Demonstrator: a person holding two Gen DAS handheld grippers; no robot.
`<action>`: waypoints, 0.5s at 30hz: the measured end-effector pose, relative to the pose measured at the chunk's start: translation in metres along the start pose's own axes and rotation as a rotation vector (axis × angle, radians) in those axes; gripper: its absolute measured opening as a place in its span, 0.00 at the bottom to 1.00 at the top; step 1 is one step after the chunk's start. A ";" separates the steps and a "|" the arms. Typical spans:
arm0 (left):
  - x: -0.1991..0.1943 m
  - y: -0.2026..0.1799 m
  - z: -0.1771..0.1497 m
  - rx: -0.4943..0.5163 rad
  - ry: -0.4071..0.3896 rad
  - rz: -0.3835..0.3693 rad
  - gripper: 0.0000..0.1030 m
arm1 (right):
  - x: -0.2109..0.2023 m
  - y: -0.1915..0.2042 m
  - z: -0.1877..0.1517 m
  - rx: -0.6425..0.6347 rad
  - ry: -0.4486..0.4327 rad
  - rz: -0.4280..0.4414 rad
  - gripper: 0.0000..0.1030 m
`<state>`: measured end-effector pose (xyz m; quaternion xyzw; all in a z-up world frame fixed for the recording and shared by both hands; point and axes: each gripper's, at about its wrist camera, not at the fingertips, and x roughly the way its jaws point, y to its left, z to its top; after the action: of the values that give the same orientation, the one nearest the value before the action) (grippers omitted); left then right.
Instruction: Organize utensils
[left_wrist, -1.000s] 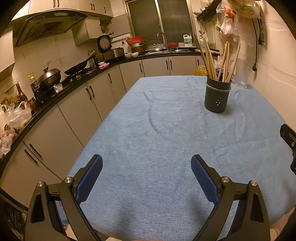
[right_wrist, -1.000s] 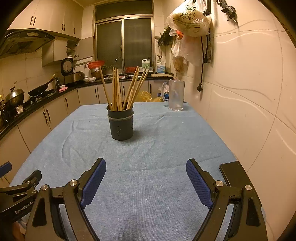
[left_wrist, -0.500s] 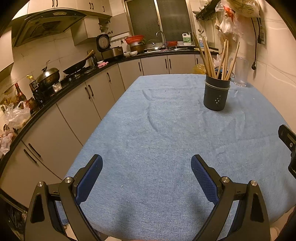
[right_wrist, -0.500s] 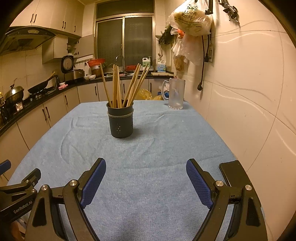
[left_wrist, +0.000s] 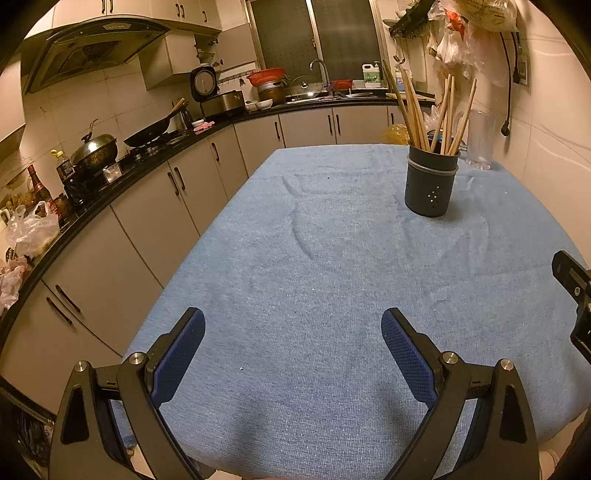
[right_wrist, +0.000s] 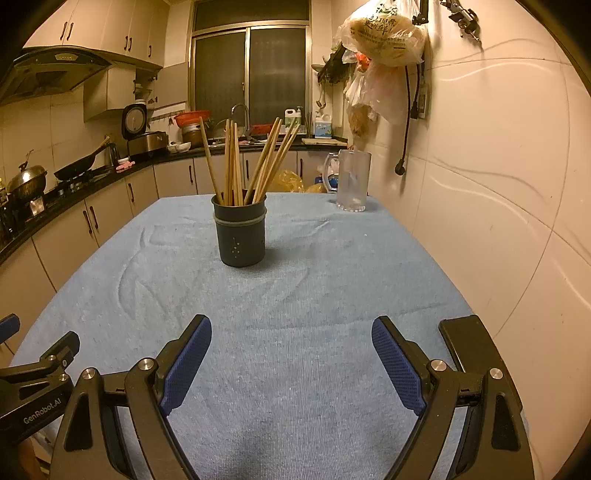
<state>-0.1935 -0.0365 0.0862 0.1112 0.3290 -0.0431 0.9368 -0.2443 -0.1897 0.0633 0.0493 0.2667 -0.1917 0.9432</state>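
Note:
A dark grey utensil holder (left_wrist: 431, 184) (right_wrist: 240, 234) stands upright on the blue cloth-covered table (left_wrist: 314, 280) (right_wrist: 314, 295), with several wooden chopsticks (left_wrist: 439, 110) (right_wrist: 255, 162) leaning out of it. My left gripper (left_wrist: 293, 332) hovers open over the near edge of the table, far short of the holder, nothing between its blue pads. My right gripper (right_wrist: 291, 336) is open too, low over the cloth, the holder straight ahead and slightly left. Part of the right gripper's body (left_wrist: 576, 291) shows at the right edge of the left wrist view, and the left gripper's body (right_wrist: 33, 373) at the lower left of the right wrist view.
A clear glass mug (right_wrist: 352, 181) (left_wrist: 480, 140) stands at the table's far right by the tiled wall (right_wrist: 498, 184). A black flat object (right_wrist: 469, 347) lies on the cloth near the right gripper. Cabinets and a counter with pans (left_wrist: 147, 133) run along the left. Plastic bags (right_wrist: 384, 40) hang above.
Both grippers have drawn back a little and risen slightly, so the holder looks a bit farther away. Both stay open. Nothing on the table moved.

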 end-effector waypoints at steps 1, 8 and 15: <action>0.000 0.000 0.000 0.000 0.000 -0.002 0.93 | 0.000 0.000 0.000 0.000 -0.002 0.000 0.89; 0.001 0.001 -0.001 0.002 0.004 -0.004 0.93 | 0.001 0.000 -0.001 -0.002 0.001 0.000 0.89; 0.001 0.001 -0.001 0.004 0.004 -0.008 0.93 | 0.003 0.001 -0.001 -0.005 0.007 0.000 0.89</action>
<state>-0.1928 -0.0349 0.0851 0.1121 0.3313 -0.0472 0.9357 -0.2420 -0.1896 0.0607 0.0475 0.2703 -0.1910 0.9425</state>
